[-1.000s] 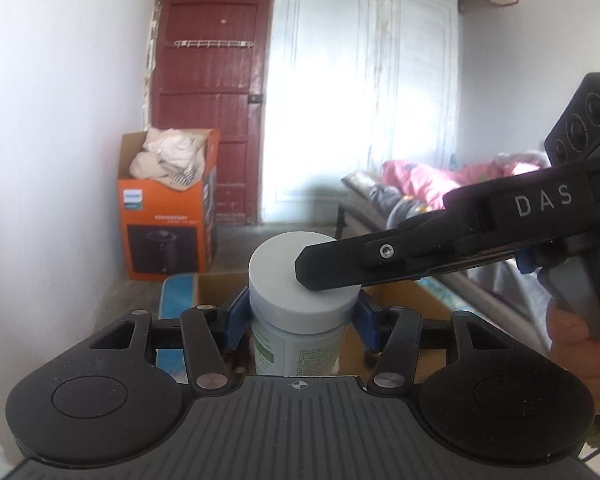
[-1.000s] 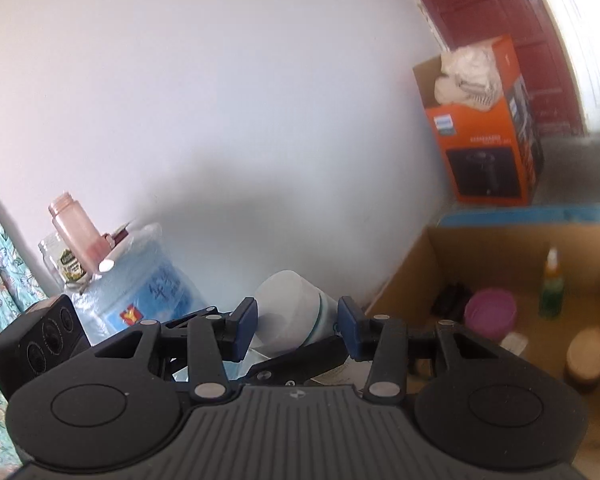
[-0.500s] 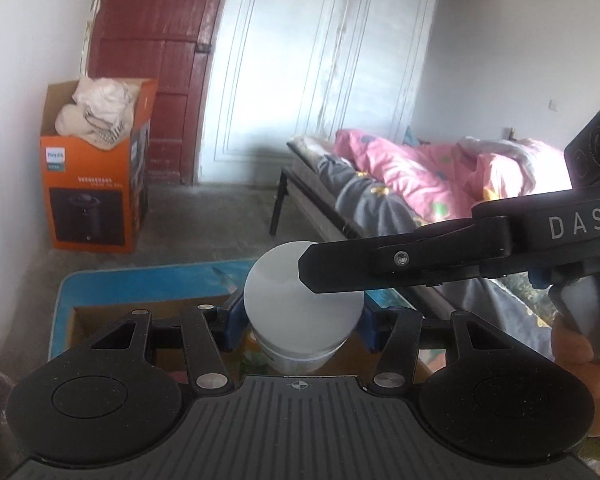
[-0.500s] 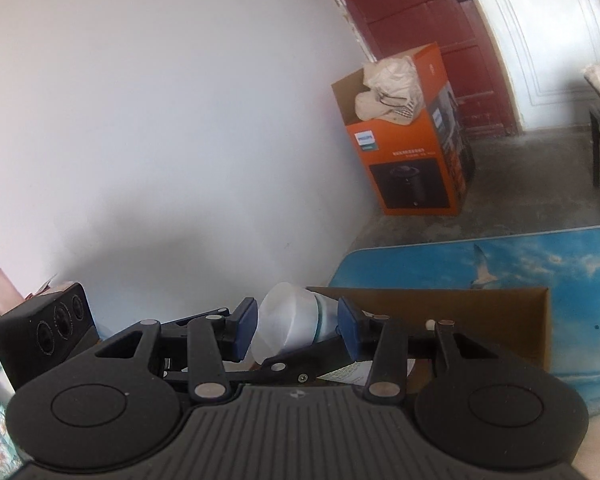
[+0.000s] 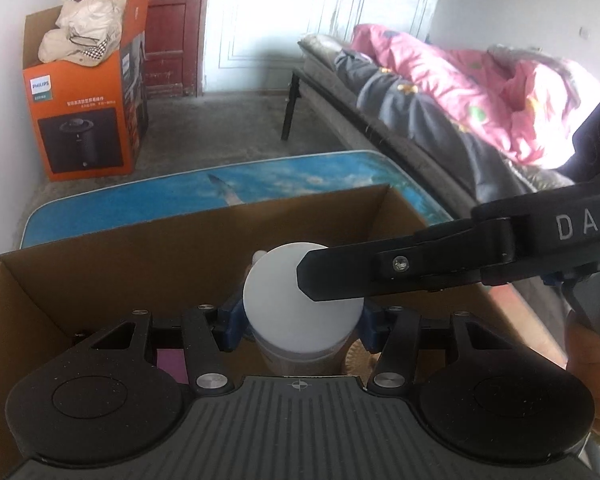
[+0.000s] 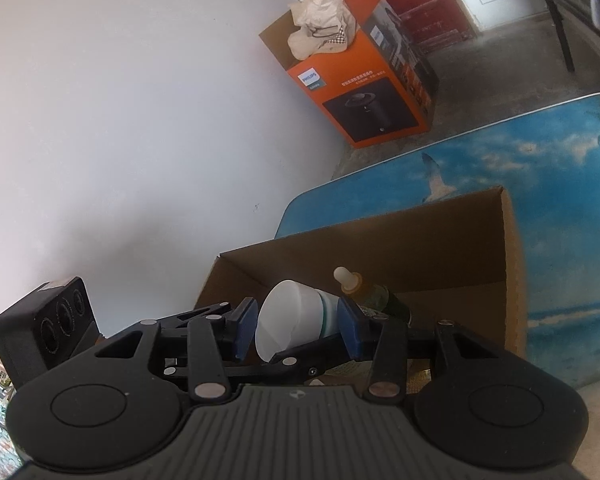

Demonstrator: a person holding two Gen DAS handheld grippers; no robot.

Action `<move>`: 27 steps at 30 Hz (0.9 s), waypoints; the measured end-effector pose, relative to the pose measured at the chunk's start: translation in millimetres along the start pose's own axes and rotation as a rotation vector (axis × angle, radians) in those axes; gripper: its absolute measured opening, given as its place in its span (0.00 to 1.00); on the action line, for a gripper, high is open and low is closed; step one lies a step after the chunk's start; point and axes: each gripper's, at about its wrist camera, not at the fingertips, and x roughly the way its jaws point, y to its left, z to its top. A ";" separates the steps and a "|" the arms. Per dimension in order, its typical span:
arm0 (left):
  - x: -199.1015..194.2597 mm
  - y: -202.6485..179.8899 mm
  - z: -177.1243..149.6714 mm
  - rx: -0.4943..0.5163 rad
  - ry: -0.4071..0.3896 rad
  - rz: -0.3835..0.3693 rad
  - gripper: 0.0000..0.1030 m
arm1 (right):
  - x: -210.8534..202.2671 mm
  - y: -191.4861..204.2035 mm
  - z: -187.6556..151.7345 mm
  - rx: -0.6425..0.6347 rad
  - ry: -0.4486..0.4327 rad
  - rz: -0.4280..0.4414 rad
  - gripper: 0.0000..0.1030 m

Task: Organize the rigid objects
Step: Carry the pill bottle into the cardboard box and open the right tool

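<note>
Left wrist view: left hand-held gripper (image 5: 300, 322) clamps white-lidded jar (image 5: 300, 312) over open cardboard box (image 5: 148, 248) on blue tabletop (image 5: 300, 176). Right hand-held gripper (image 6: 298, 334) pinches the same jar's lid, 1 finger (image 5: 340, 280) across it. Dropper bottle (image 6: 364, 288) stands inside the box.

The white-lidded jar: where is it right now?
The white-lidded jar is gripped by both tongs, left tongs and right tongs, above the open cardboard box, near a dropper bottle.
</note>
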 end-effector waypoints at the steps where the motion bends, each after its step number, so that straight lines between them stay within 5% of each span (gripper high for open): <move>1: 1.7 -1.1 -0.5 0.005 0.013 0.008 0.52 | 1.8 -2.7 -0.3 0.003 0.007 -0.004 0.46; 9: 18.0 -2.6 8.8 0.017 0.133 0.016 0.53 | 15.4 -7.1 0.7 -0.023 0.050 -0.063 0.46; 15: 14.4 -1.4 6.7 0.019 0.114 0.012 0.59 | 14.9 -0.3 -0.9 -0.067 0.046 -0.092 0.55; 19: 3.0 -7.3 7.2 0.044 0.048 0.023 0.76 | -0.4 11.2 -1.5 -0.118 -0.004 -0.120 0.58; 23: -28.7 -10.5 5.2 0.052 -0.073 0.013 0.80 | -34.0 25.8 -2.9 -0.148 -0.088 -0.127 0.63; 25: -50.2 -12.6 1.9 0.039 -0.137 0.004 0.94 | -55.6 35.0 -8.6 -0.162 -0.135 -0.119 0.65; 27: -73.6 -16.2 -3.4 0.023 -0.208 -0.008 1.00 | -78.4 46.1 -18.1 -0.185 -0.180 -0.106 0.76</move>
